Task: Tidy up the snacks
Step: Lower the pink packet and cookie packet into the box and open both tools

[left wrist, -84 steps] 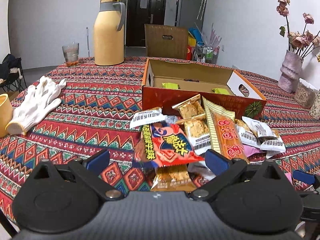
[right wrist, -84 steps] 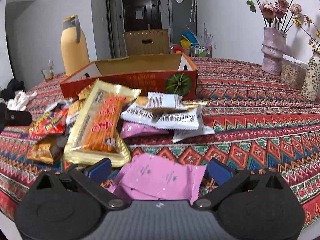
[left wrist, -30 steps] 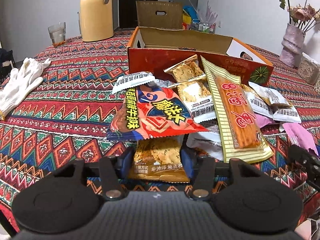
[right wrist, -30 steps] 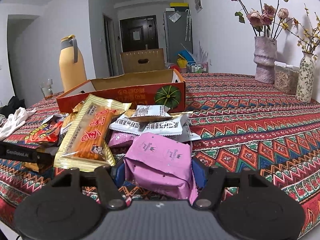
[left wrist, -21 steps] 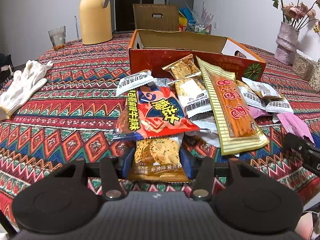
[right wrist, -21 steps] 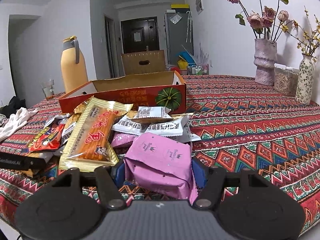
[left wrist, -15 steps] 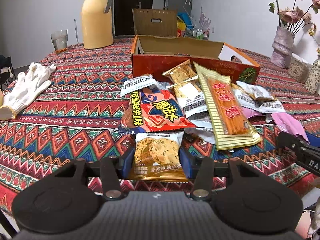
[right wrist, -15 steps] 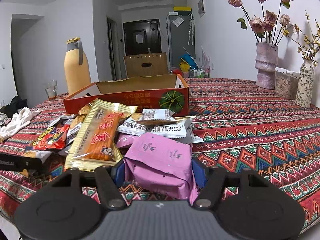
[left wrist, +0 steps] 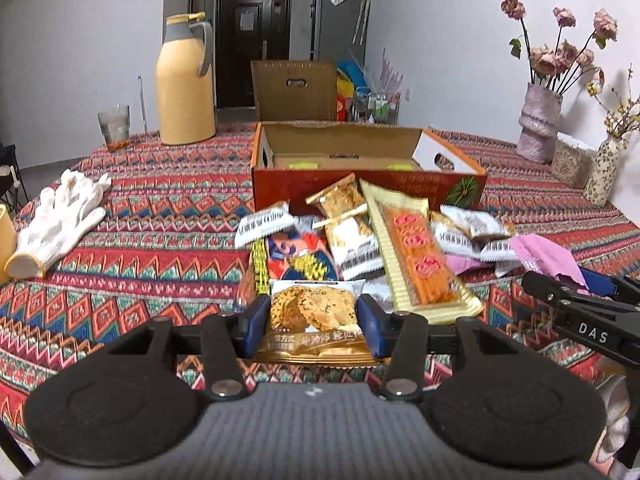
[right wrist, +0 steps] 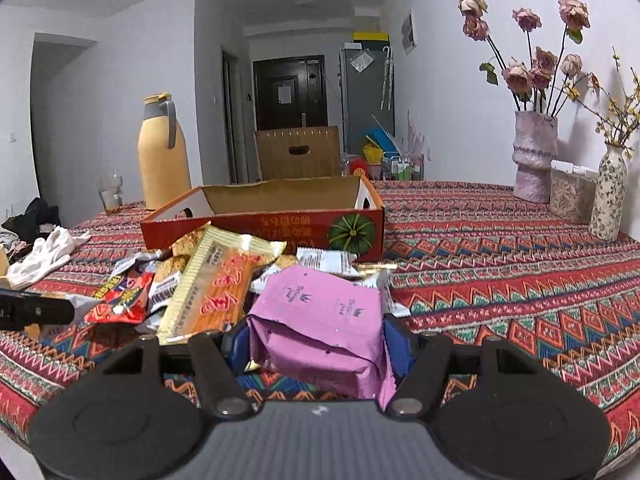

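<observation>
My left gripper (left wrist: pixel 312 320) is shut on a gold cracker packet (left wrist: pixel 314 322) and holds it above the table. My right gripper (right wrist: pixel 316 338) is shut on a pink snack packet (right wrist: pixel 320 320), also lifted; it shows at the right of the left wrist view (left wrist: pixel 544 254). A pile of snack packets (left wrist: pixel 360 240) lies in front of an open orange cardboard box (left wrist: pixel 368 160), among them a long gold and orange packet (right wrist: pixel 216 288) and a red packet (right wrist: pixel 122 296). The box (right wrist: pixel 272 216) stands behind the pile.
A yellow thermos (left wrist: pixel 184 80) and a glass (left wrist: pixel 114 128) stand at the back left. White gloves (left wrist: pixel 60 220) lie at the left. Vases with dried flowers (right wrist: pixel 534 152) and a jar (right wrist: pixel 570 196) stand at the right. A patterned cloth (right wrist: pixel 520 280) covers the table.
Both grippers closed on their packets and have lifted them up and back from the pile; the cracker packet came out from under the red packet.
</observation>
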`<state>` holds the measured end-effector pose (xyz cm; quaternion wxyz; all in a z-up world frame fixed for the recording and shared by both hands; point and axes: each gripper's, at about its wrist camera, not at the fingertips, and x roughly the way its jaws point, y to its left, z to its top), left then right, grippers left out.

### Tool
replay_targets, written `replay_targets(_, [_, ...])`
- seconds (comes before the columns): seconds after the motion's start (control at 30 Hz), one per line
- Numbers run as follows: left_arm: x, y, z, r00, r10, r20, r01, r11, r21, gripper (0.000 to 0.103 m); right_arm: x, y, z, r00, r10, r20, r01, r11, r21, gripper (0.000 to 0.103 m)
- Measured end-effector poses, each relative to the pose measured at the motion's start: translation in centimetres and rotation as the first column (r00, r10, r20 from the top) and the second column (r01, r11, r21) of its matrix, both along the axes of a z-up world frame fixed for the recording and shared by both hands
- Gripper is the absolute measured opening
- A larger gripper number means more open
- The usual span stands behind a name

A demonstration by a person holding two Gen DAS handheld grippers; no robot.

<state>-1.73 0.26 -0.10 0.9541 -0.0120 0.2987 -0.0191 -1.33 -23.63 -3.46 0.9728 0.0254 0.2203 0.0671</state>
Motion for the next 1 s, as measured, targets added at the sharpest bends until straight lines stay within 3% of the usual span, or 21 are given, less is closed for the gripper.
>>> replay_targets(0.33, [3.0,-0.8,2.8,0.997,0.0,0.077,-0.001,1.0,0.009,0.049,3.3,0.2,2.1,0.999,0.003,0.052,-0.003,1.0,0.0,0.065])
replay_targets(1.0, [14.9,-1.0,6.2,0.99,0.052,0.135,-0.048,0.998,-0.034,0.049,16.2,1.3,6.5,0.988,0.027,0.15,-0.024,0.999,-0.023,0.065])
